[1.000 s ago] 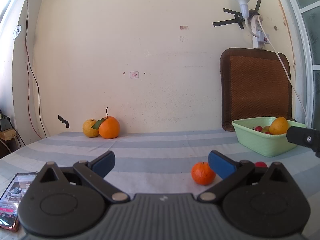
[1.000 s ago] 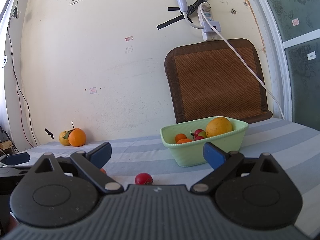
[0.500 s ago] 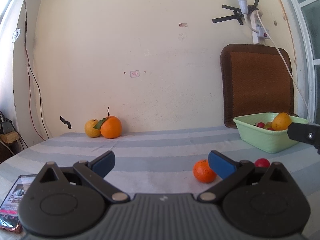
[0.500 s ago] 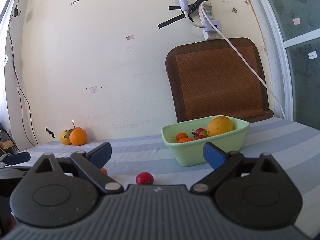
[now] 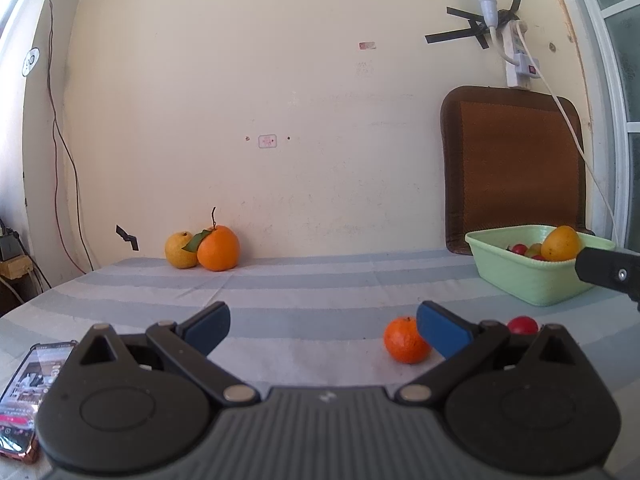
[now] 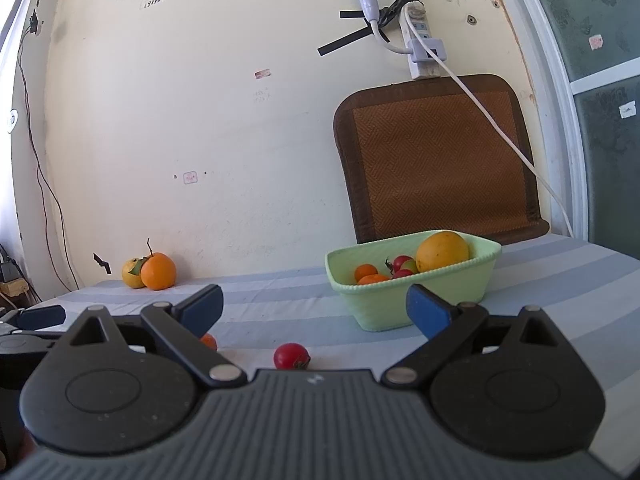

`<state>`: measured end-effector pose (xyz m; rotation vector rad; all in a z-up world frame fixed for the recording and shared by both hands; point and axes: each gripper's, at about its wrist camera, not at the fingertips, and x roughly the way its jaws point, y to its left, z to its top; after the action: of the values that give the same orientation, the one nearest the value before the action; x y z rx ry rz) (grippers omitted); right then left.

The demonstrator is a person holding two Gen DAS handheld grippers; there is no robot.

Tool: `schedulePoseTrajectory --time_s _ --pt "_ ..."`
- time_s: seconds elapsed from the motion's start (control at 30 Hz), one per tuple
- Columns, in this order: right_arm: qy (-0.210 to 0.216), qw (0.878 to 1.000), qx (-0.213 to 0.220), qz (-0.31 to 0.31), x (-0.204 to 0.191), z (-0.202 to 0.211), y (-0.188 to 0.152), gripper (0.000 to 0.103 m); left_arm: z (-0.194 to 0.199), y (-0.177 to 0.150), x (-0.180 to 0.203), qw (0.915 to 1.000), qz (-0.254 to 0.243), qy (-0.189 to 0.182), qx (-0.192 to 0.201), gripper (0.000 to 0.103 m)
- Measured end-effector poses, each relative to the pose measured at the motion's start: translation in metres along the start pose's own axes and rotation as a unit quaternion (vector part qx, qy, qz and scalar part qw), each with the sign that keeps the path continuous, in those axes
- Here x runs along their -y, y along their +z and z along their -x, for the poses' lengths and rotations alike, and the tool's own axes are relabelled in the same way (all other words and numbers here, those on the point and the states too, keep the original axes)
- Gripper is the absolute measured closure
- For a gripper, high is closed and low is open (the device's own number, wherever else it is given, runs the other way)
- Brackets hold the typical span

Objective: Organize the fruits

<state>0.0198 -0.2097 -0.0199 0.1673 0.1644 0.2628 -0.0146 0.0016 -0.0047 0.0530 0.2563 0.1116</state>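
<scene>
A pale green basket [image 6: 376, 312] [image 5: 520, 280] holds a large yellow-orange fruit [image 6: 442, 250], small oranges and red tomatoes. On the striped cloth lie a small orange [image 5: 405, 340] [image 6: 209, 341] and a red tomato [image 6: 291, 356] [image 5: 522, 325]. At the back by the wall sit an orange with a leaf [image 5: 218, 249] [image 6: 158, 271] and a yellow pear [image 5: 180, 250]. My left gripper [image 5: 322, 330] is open and empty, the small orange just left of its right finger. My right gripper [image 6: 314, 307] is open and empty, above the tomato.
A phone [image 5: 24, 396] lies at the cloth's near left edge. A brown mat [image 6: 436, 156] leans on the wall behind the basket, with a white cable [image 6: 500, 128] hanging across it. The right gripper's finger [image 5: 608, 270] juts in at the left view's right side.
The left gripper has lifted and tilted a little, so the basket sits lower and farther right in its view. The right gripper has barely moved. Both stay open.
</scene>
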Motion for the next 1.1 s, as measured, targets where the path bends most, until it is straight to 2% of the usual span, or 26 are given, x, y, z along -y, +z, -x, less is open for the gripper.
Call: schedulePoseTrajectory --time_s 1.1 --pt "0.002 1.000 0.000 -0.001 -0.0010 0.0015 -0.0003 0.004 0.0023 0.0007 0.0015 1.0000 -0.003 0.001 0.005 0.000"
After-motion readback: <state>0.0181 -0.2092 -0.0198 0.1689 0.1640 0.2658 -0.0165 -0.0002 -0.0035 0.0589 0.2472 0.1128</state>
